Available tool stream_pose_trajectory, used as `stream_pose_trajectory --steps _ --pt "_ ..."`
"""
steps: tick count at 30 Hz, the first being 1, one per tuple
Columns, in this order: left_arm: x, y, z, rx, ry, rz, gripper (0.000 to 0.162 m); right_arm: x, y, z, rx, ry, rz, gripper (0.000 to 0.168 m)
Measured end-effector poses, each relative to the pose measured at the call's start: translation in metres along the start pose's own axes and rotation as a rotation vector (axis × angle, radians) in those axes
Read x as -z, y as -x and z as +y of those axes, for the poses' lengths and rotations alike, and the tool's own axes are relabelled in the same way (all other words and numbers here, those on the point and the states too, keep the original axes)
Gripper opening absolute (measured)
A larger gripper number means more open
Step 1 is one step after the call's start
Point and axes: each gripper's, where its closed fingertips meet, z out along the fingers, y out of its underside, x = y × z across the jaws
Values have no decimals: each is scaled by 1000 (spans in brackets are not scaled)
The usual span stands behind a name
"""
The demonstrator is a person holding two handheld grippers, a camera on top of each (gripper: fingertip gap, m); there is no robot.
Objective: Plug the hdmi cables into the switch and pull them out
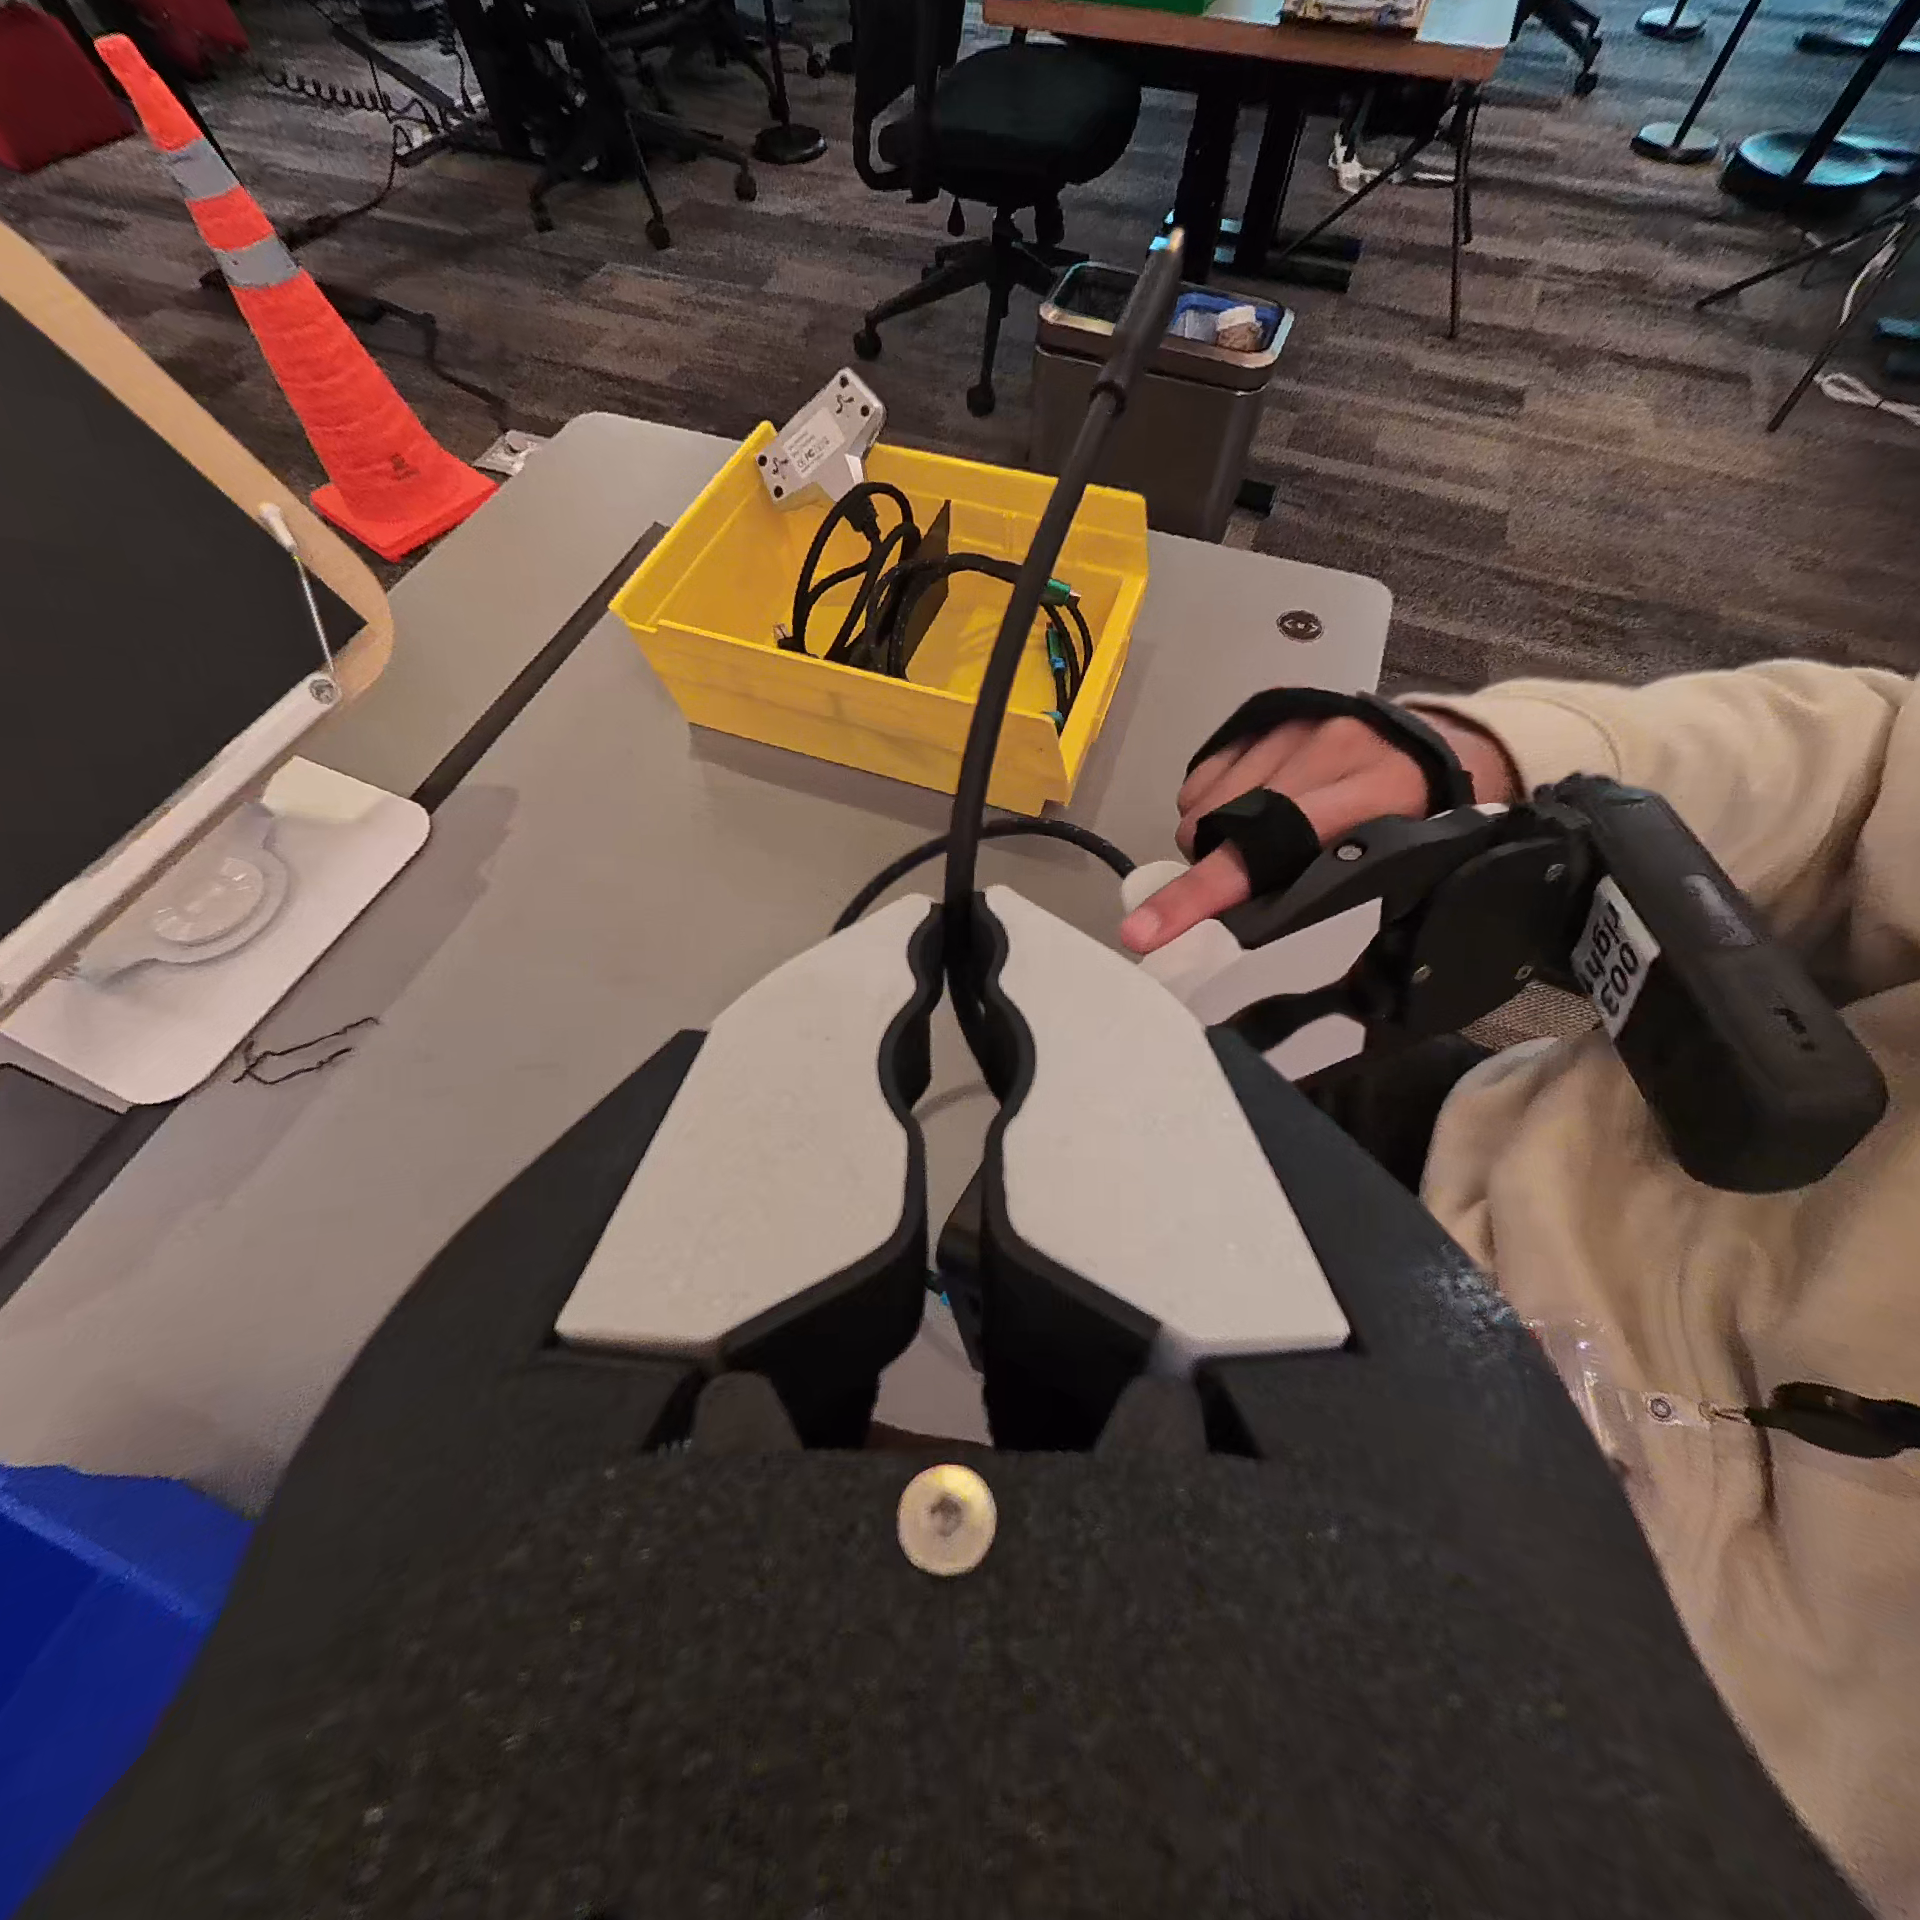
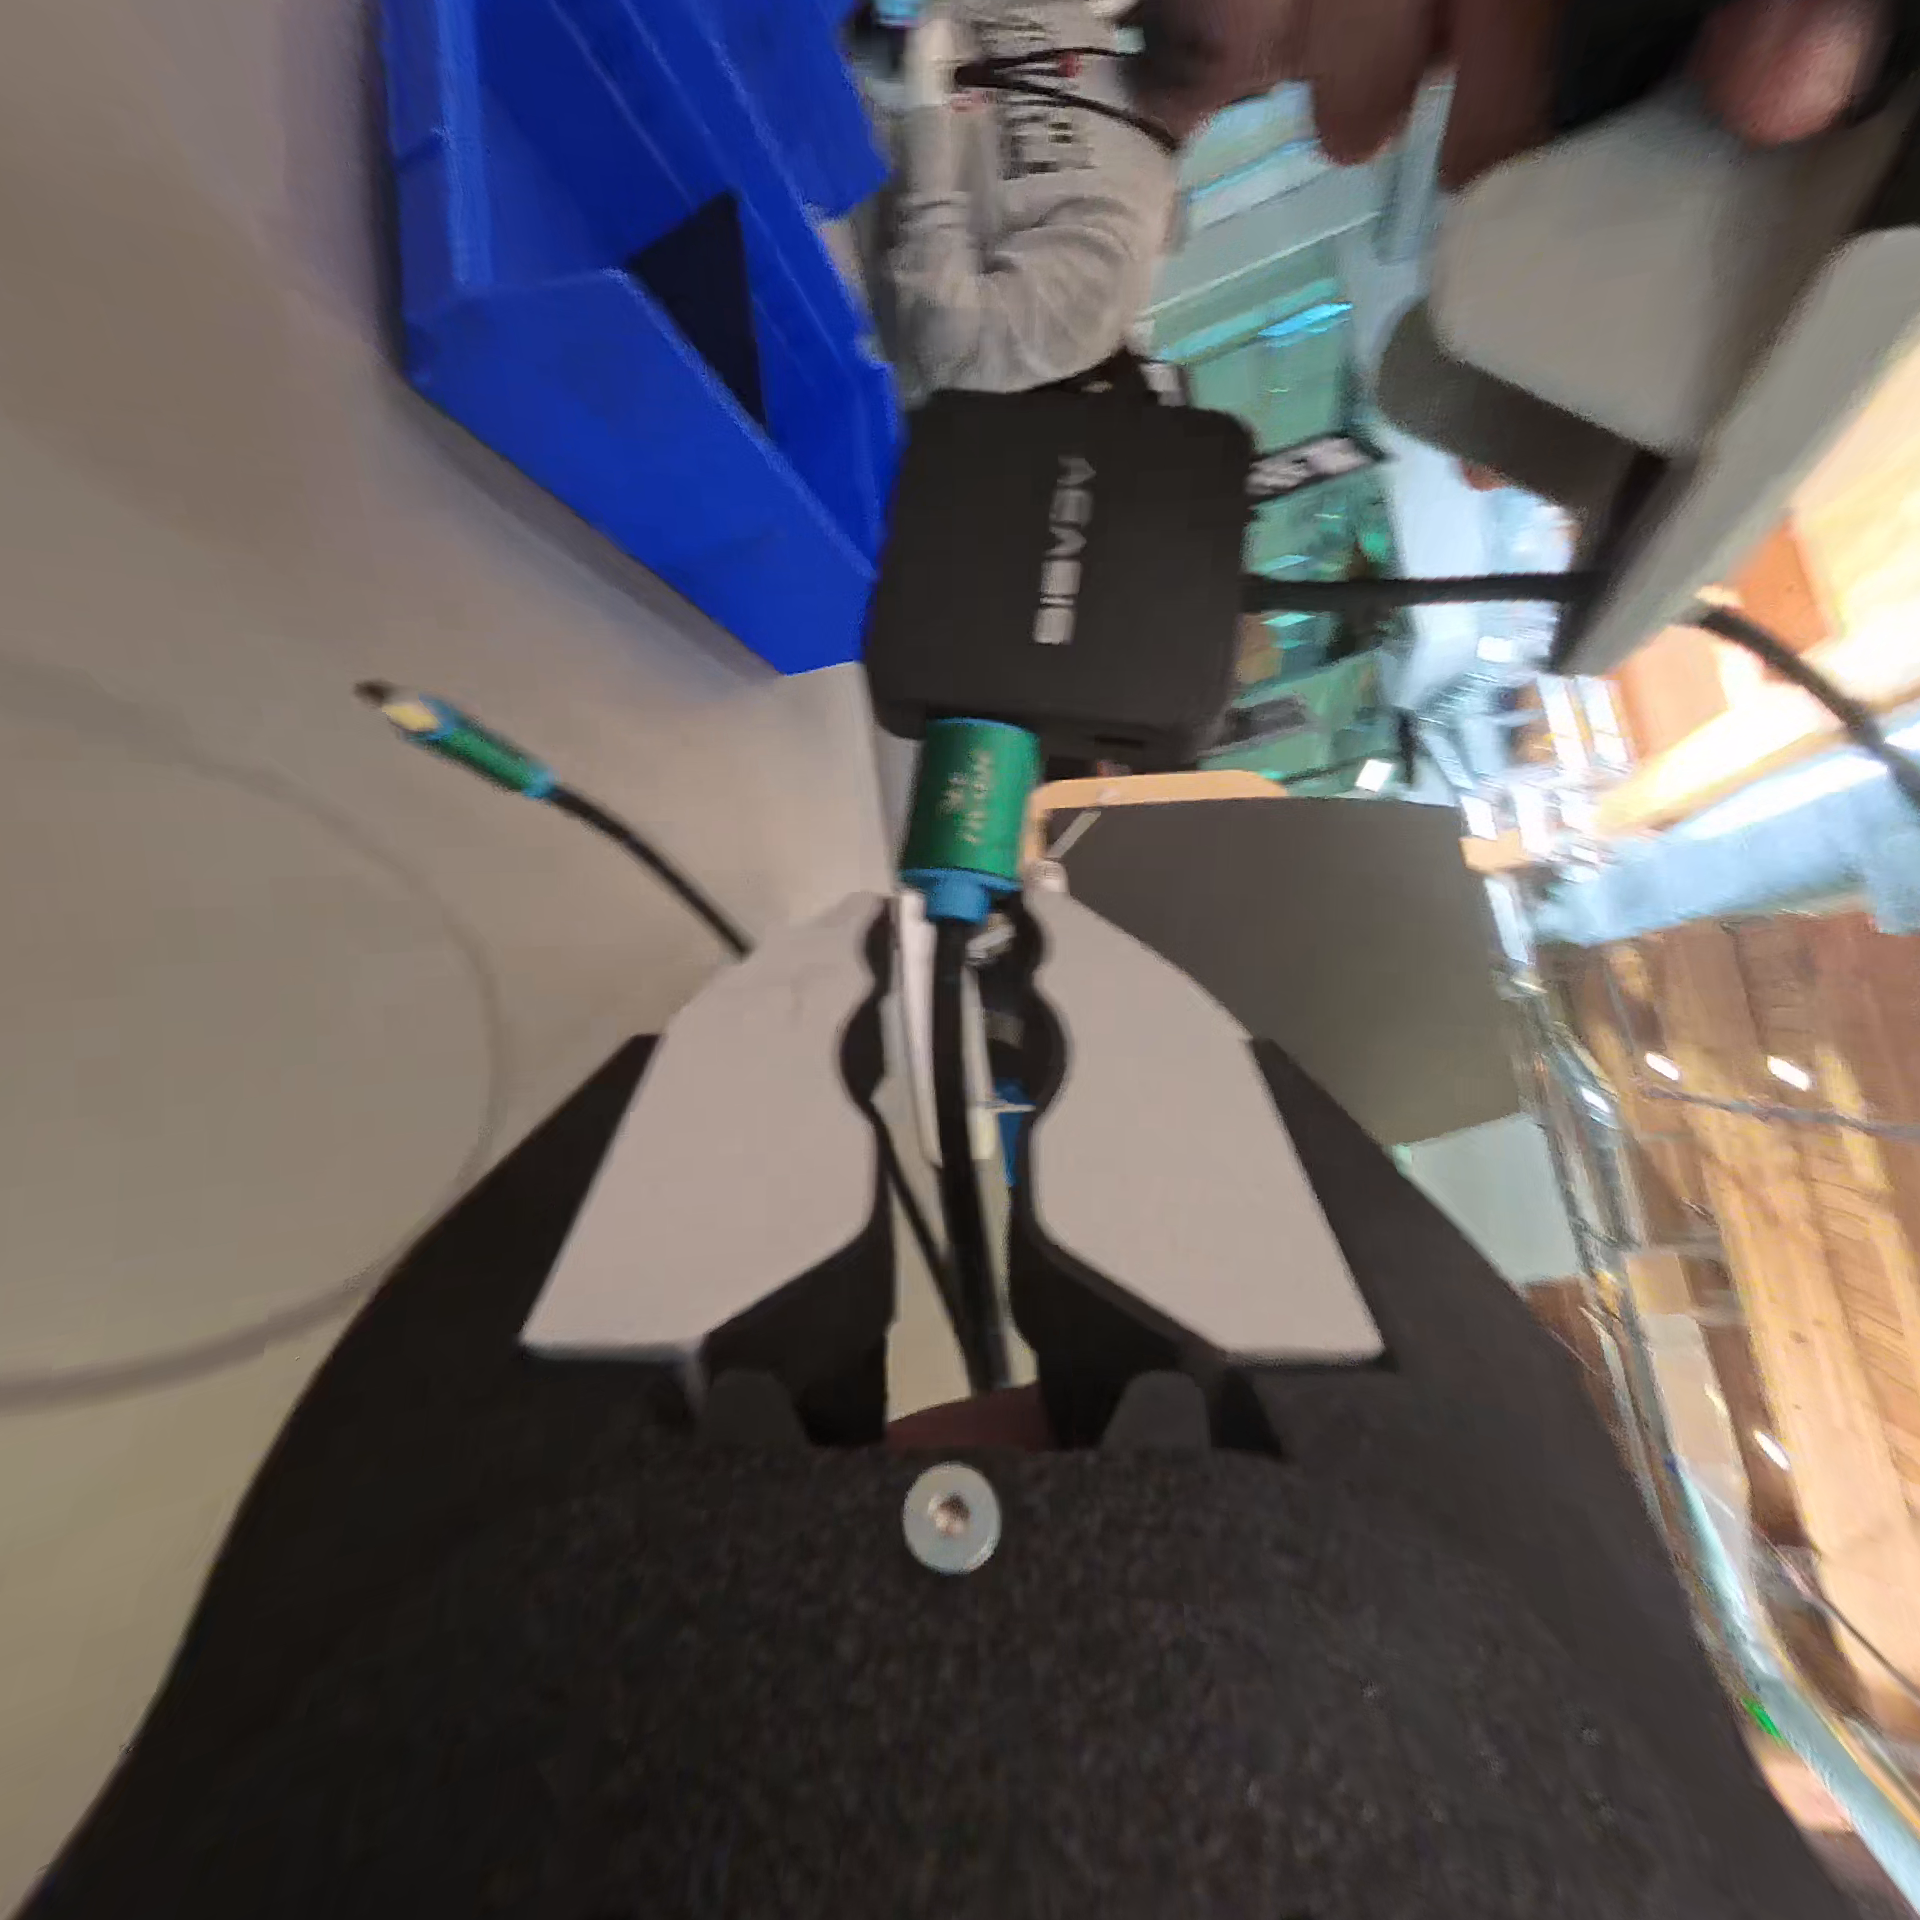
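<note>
Between the right gripper's grey jaws, which are nearly closed, runs a thin black cable; whether they truly pinch it or only flank it is hard to tell through the blur. Just ahead of the jaw tips sits the cable's green metal plug with a blue collar, its nose seated in the edge of the black switch, a flat, matte, round-cornered box that hangs off the bench on its leads. It looks light, so it will swing or twist if tugged sideways. The plug shell is rigid and ribbed, the better place to grip; the cable behind it is limp and slick and would slide.

Left of the jaws, a second green plug lies loose on the bench, with a blue bin beyond.

The left gripper has its jaws clamped on a black cord that arches stiffly upward ahead of them. Farther on stands a yellow bin of coiled cables.
</note>
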Motion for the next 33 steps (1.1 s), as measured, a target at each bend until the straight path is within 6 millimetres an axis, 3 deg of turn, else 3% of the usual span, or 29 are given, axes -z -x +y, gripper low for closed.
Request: stream_pose_trajectory --steps 4,7,11,16,18,21,22,29,33 --pt "-4 18 9 -42 -32 -72 10 -1 1 8 -143 49 1 11" --pt "9 31 10 -72 -114 -171 20 -2 9 18 -321 71 -58 10" --pt "26 25 37 -214 -169 -350 30 -1 17 43 -541 134 -156 10" --pt "1 6 100 -678 -25 -712 30 -4 15 55 -706 141 -222 10" --pt "-11 3 115 -870 27 -848 24 -6 15 53 -746 124 -255 10" --pt "-32 4 128 -943 53 -898 30 -9 17 47 -808 115 -299 10" --pt "-37 5 129 -973 68 -907 36 -10 19 46 -821 121 -309 10" --pt "-58 23 121 -1119 151 -959 38 -17 25 39 -790 136 -341 10" --pt "-67 31 114 -1215 129 -992 16 -17 31 35 -803 133 -378 10"
